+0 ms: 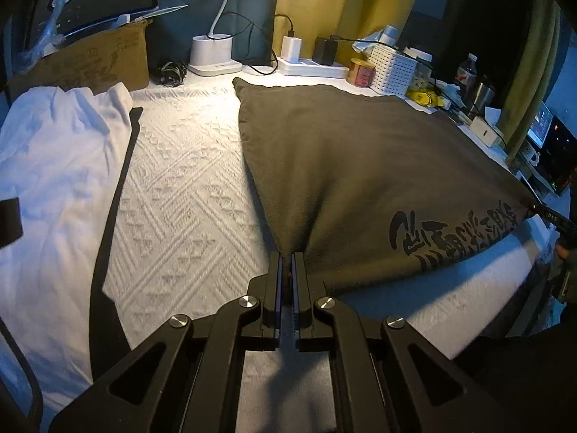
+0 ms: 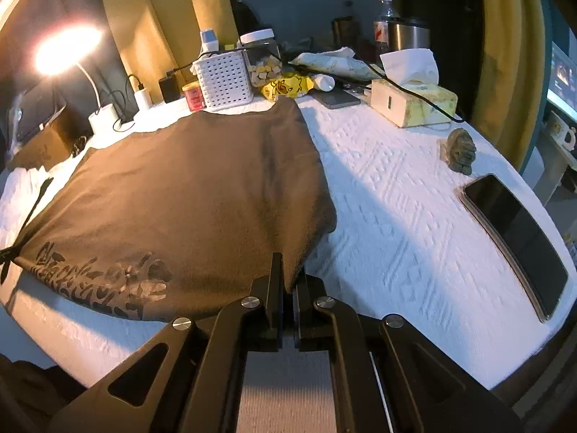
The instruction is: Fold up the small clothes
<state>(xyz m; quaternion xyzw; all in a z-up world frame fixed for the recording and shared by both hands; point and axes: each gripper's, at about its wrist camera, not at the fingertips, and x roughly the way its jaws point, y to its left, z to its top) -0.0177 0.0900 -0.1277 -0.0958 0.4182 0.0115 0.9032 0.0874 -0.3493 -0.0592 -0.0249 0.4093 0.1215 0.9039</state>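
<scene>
A dark olive-brown T-shirt (image 1: 360,166) with black printed lettering lies spread on the white textured table cover (image 1: 180,187). My left gripper (image 1: 287,263) is shut on its near left corner, the cloth pinched between the jaws. My right gripper (image 2: 288,278) is shut on the shirt's (image 2: 187,195) near right corner. The cloth is stretched between both grippers along the table's near edge. The right gripper also shows at the far right of the left wrist view (image 1: 551,216), and the left gripper at the far left of the right wrist view (image 2: 7,252).
A white garment (image 1: 61,166) with black trim lies left. At the back stand a cardboard box (image 1: 86,61), lamp base (image 1: 212,54), power strip (image 1: 310,66), white basket (image 2: 225,79) and jar (image 2: 261,56). A tissue box (image 2: 414,103), small figurine (image 2: 461,155) and phone (image 2: 519,238) lie right.
</scene>
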